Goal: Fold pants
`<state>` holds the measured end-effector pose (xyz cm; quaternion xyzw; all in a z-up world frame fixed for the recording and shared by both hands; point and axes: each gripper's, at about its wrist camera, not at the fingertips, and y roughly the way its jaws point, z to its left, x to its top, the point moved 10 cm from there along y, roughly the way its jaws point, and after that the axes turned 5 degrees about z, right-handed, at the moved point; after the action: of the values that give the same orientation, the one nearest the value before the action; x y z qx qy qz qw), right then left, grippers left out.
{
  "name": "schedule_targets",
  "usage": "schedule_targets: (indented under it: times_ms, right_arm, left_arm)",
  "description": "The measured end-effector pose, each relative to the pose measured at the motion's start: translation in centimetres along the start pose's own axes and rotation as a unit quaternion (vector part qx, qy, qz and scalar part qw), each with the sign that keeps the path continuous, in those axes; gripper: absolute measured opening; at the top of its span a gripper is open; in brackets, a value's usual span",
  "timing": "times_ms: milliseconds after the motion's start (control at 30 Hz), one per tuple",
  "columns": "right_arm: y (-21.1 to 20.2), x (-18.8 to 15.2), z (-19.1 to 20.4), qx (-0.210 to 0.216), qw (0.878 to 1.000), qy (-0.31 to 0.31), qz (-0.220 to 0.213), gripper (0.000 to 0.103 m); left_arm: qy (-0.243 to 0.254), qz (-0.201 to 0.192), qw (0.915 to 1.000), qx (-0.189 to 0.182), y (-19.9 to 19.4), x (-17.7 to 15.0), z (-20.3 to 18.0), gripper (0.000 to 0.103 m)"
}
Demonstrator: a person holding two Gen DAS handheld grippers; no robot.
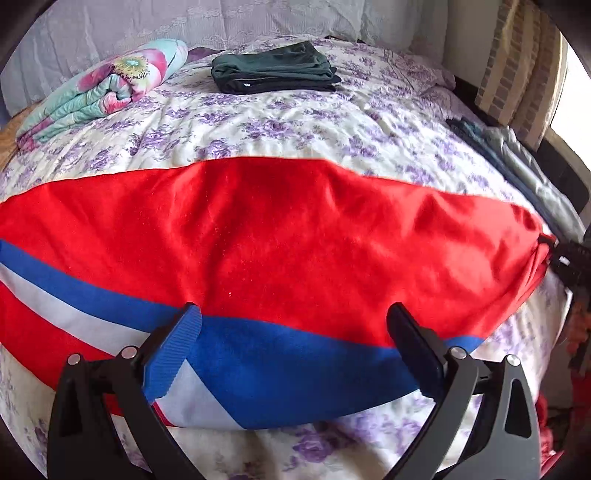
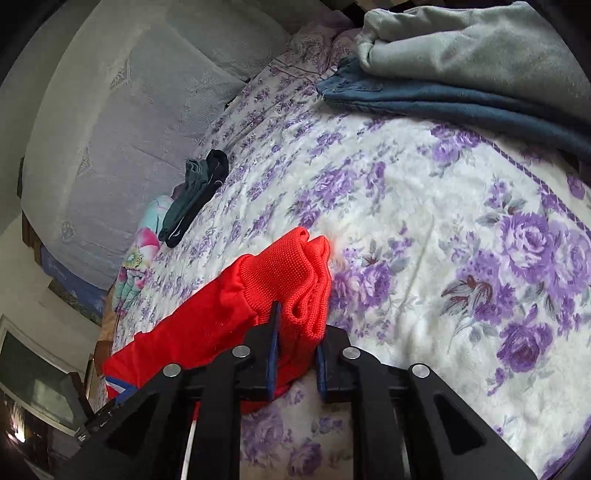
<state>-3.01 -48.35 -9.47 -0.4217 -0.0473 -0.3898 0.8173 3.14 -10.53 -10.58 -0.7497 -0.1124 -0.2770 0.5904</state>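
Red pants (image 1: 280,236) spread flat across the floral bed (image 1: 295,122), blue and white stripes nearest. Left gripper (image 1: 295,332) wide open just over the striped edge. Right gripper (image 2: 297,354) clamped on the red ribbed cuff (image 2: 303,284) at the far end.

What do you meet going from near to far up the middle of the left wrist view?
Left gripper, jaws wide apart → red pants with blue and white stripes → bare floral bedspread → folded dark green garments → pale lace-covered headboard cushions.
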Motion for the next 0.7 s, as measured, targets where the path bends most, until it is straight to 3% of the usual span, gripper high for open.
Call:
schedule_targets:
  times_ms: [67, 100, 167, 267, 300, 367, 467, 567, 633, 700]
  right_arm:
    - [-0.2, 0.1, 0.3, -0.005, 1.0, -0.002, -0.003, 0.016]
    - [-0.3, 0.3, 0.7, -0.004, 1.0, -0.003, -0.006, 0.016]
    - [-1.3, 0.7, 2.1, 0.006, 1.0, -0.01, -0.021, 0.016]
    - [-2.6, 1.1, 5.5, 0.018, 0.998, -0.05, -0.044, 0.016]
    - [-2.9, 1.3, 6.9, 0.025, 0.996, -0.065, -0.049, 0.016]
    - [-2.9, 1.5, 10.3, 0.04, 0.993, -0.101, -0.052, 0.016]
    - [-1.9, 1.2, 16.4, 0.066, 0.982, -0.169, -0.049, 0.016]
    - [0.5, -1.6, 23.4, 0.096, 0.961, -0.258, -0.028, 0.016]
    - [3.7, -4.6, 27.5, 0.104, 0.942, -0.319, 0.004, 0.016]
    - [8.1, -9.2, 29.9, 0.099, 0.92, -0.373, 0.065, 0.018]
  left_arm:
    - [-0.002, -0.01, 0.9991, -0.042, -0.7, 1.7, -2.0, 0.098]
    - [0.013, -0.013, 0.9989, -0.042, -0.6, 2.5, -3.2, 0.098]
    - [0.043, -0.017, 0.9988, -0.015, 0.8, 4.0, -4.8, 0.098]
    - [0.052, 0.053, 0.997, 0.019, 6.5, 3.3, -5.6, 0.099]
    - [0.071, 0.022, 0.9964, 0.041, 6.1, 3.6, -6.0, 0.099]
    - [0.081, 0.015, 0.9961, 0.034, 4.8, 3.5, -6.1, 0.098]
    - [0.022, -0.041, 0.9987, 0.022, 0.5, 3.8, -2.2, 0.098]
    - [-0.047, -0.071, 0.994, 0.069, -3.5, 3.0, 5.3, 0.098]
    - [-0.111, -0.067, 0.9884, 0.078, -5.5, 1.4, 10.5, 0.098]
    - [-0.18, -0.065, 0.9796, 0.062, -7.2, -0.9, 14.6, 0.098]
